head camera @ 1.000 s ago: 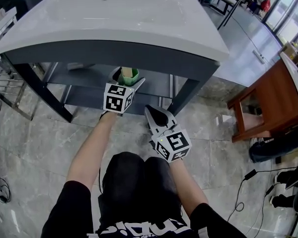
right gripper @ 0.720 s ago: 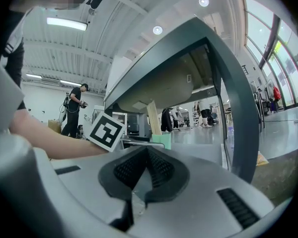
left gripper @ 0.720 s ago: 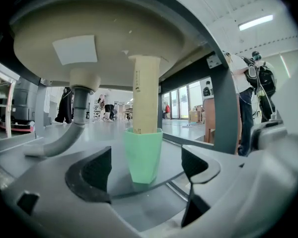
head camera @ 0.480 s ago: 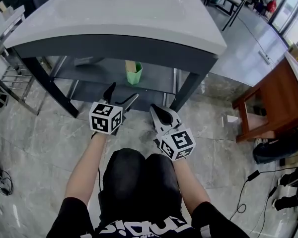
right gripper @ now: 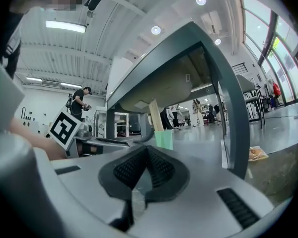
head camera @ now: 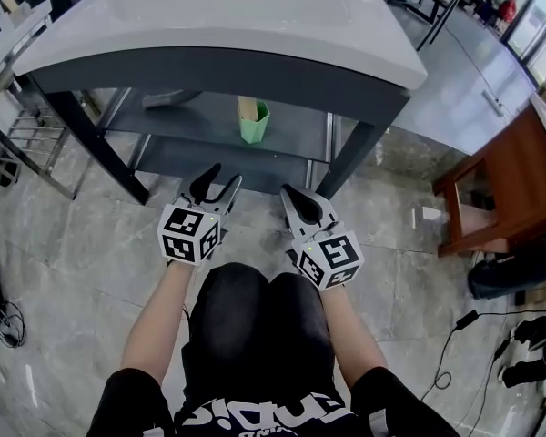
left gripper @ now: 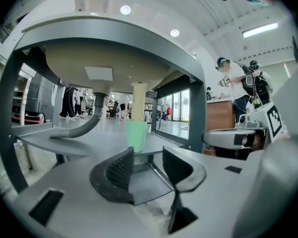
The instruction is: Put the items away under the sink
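The grey sink (head camera: 227, 25) overhangs the low table (head camera: 296, 127) beneath it. In front of the table's front edge, the left hand-held gripper (head camera: 222, 177) has its jaws spread with nothing between them. Beside it, the right hand-held gripper (head camera: 289, 192) is pressed closed and empty. The green cup (head camera: 254, 124) stands upright near the table's front edge, just right of middle, with a pale stick (head camera: 247, 107) inside.

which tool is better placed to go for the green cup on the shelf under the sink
Left, probably. The left tool is empty with its jaws apart, and the green cup on the shelf is almost straight ahead of it. The right tool has its jaws together, so it must open first.
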Motion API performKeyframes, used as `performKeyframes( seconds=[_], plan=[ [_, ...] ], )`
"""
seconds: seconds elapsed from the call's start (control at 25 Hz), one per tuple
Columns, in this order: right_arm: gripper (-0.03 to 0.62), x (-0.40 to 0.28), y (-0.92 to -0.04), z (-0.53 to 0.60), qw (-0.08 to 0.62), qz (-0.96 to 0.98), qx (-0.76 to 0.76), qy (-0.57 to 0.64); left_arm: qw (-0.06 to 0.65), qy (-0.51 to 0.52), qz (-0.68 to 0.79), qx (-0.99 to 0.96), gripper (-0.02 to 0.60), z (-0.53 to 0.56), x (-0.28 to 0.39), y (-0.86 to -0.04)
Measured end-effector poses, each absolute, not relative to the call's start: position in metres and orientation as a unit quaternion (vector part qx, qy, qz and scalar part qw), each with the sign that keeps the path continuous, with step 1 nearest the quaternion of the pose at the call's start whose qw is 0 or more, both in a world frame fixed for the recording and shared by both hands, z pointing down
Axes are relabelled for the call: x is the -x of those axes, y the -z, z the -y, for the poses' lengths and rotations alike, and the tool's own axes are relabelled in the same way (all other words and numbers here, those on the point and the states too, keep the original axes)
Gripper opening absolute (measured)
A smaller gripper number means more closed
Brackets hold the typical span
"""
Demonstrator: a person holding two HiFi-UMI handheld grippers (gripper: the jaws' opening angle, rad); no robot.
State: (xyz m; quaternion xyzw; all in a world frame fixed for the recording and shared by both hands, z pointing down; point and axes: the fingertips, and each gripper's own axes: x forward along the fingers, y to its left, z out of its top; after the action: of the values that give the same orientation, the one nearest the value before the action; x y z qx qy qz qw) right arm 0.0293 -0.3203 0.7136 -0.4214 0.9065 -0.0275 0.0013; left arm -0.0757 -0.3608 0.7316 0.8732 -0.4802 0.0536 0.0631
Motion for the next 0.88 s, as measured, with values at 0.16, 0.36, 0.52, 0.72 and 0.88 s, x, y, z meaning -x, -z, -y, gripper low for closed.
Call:
performKeyframes(
  seconds=[0.16,0.36,0.52,0.72,0.88],
  plan=[
    [0.016,-0.024,-0.72,0.322,-0.004,-0.908,0.418,0.032,0.055,-0.056,0.477,-0.875,0.04,0.357,0.08,-0.738],
    [0.015,-0.012,-0.725,0.328,-0.009,-0.909,0.415,0.045,0.073,-0.049,0.457,-0.885,0.02,0.355,0.083,-0.744],
    [0.015,0.003,-0.712,0.332,-0.014,-0.91,0.409,0.069,0.056,-0.056,0.459,-0.885,0.02,0.357,0.09,-0.717],
    [0.015,0.028,-0.649,0.311,-0.037,-0.92,0.377,0.103,0.089,-0.053,0.454,-0.885,0.02,0.334,0.097,-0.639],
    [0.015,0.045,-0.571,0.275,-0.053,-0.925,0.35,0.137,0.114,-0.068,0.44,-0.888,0.02,0.296,0.101,-0.556]
  ],
)
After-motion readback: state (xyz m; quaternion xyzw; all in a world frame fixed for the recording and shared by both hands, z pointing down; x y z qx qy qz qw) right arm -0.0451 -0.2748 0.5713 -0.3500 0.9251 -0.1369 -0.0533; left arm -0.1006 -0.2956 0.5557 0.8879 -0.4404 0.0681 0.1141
